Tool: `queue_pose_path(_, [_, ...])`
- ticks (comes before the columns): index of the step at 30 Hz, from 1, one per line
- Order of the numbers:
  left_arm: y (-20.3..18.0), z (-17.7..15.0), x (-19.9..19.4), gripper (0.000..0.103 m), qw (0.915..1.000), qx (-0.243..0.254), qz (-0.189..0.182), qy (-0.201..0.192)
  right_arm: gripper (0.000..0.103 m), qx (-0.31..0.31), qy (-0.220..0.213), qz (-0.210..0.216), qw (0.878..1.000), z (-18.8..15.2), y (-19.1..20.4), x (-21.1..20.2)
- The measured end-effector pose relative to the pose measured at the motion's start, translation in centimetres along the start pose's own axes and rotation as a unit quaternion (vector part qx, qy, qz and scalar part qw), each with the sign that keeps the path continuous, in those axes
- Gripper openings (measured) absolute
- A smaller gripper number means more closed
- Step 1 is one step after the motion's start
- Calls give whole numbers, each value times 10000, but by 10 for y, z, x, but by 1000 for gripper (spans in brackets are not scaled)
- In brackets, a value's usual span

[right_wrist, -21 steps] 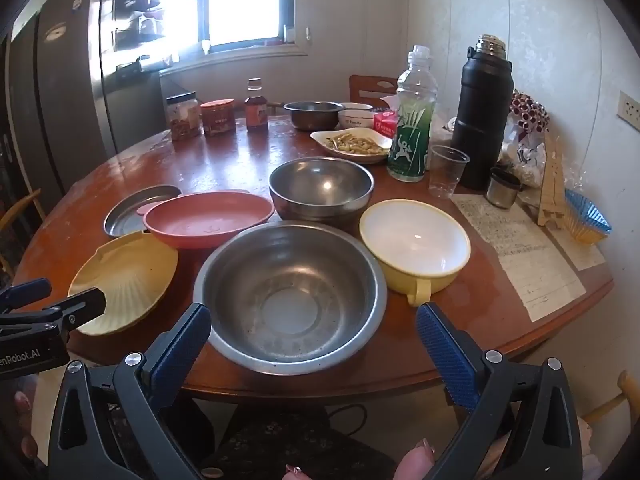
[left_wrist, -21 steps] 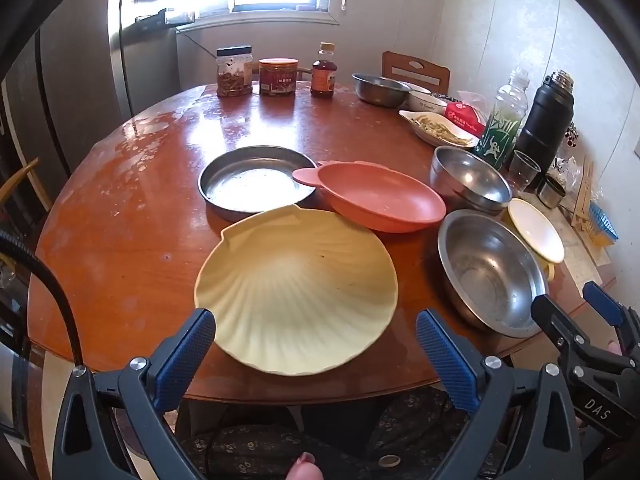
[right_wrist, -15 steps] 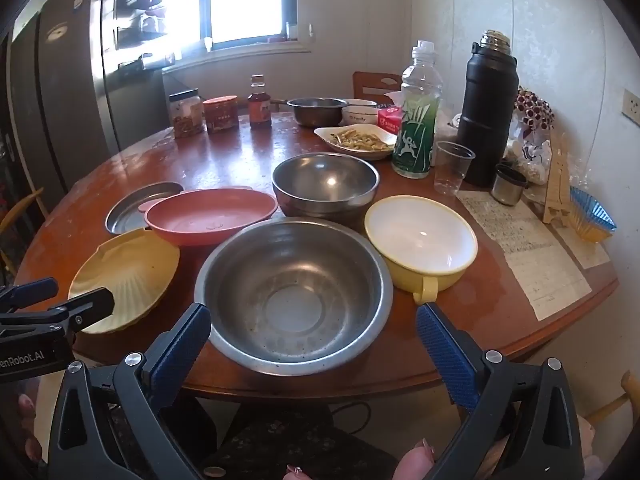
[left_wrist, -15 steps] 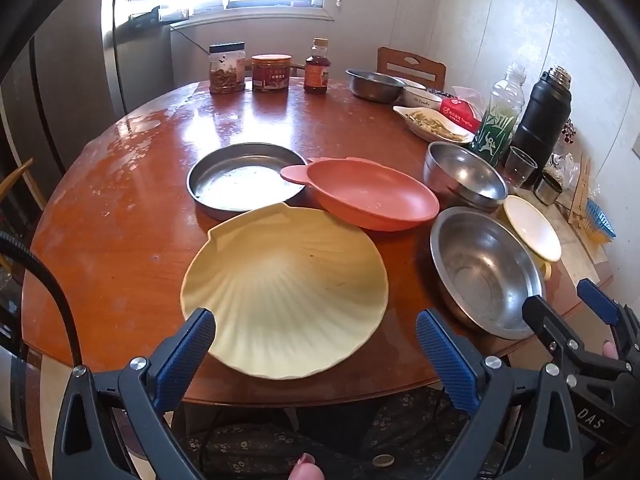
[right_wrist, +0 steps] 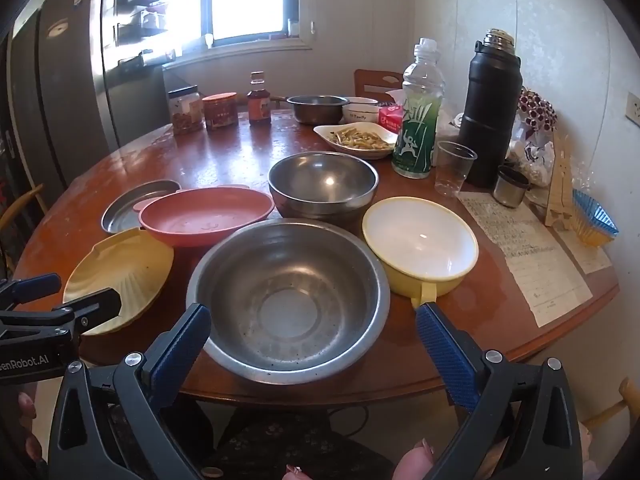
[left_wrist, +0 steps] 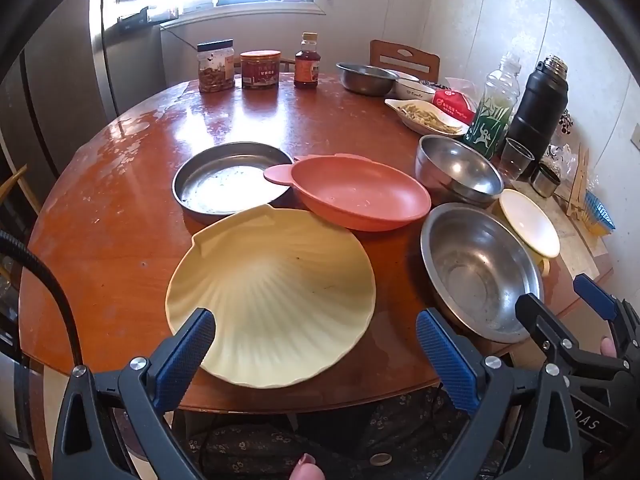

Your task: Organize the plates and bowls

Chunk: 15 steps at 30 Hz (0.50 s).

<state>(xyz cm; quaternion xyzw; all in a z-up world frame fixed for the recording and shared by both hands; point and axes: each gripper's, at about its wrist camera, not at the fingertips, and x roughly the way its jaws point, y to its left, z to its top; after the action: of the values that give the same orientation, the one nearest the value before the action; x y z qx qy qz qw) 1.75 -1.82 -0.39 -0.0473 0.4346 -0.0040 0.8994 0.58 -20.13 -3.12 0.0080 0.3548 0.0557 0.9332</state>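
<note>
A yellow shell-shaped plate (left_wrist: 272, 296) lies at the table's near edge; my left gripper (left_wrist: 316, 344) is open, its fingers either side of the plate's near rim. Behind it are a steel round plate (left_wrist: 228, 184) and a pink dish (left_wrist: 360, 196). A large steel bowl (right_wrist: 288, 300) sits before my open right gripper (right_wrist: 312, 340), whose fingers flank its near rim. Beyond stand a smaller steel bowl (right_wrist: 324, 184) and a yellow bowl with a white inside (right_wrist: 420, 240). The shell plate also shows in the right wrist view (right_wrist: 120, 276).
At the back of the round wooden table (left_wrist: 132, 216) stand jars (left_wrist: 216, 66), a sauce bottle (left_wrist: 306, 60), a steel bowl (left_wrist: 366, 78) and a dish of food (right_wrist: 356, 140). At the right are a green bottle (right_wrist: 418, 120), black flask (right_wrist: 490, 112), plastic cup (right_wrist: 454, 168) and papers (right_wrist: 520, 248).
Both grippers have moved forward toward the table, so the shell plate and the large steel bowl sit closer between their fingers. The dishes have not moved.
</note>
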Motion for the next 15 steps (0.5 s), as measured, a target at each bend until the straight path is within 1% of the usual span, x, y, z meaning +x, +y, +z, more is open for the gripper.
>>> queue_pose_path(15, [3,0,-1,102,10000,-22,7,3,102,-7,0,-10,10000,1,0,0])
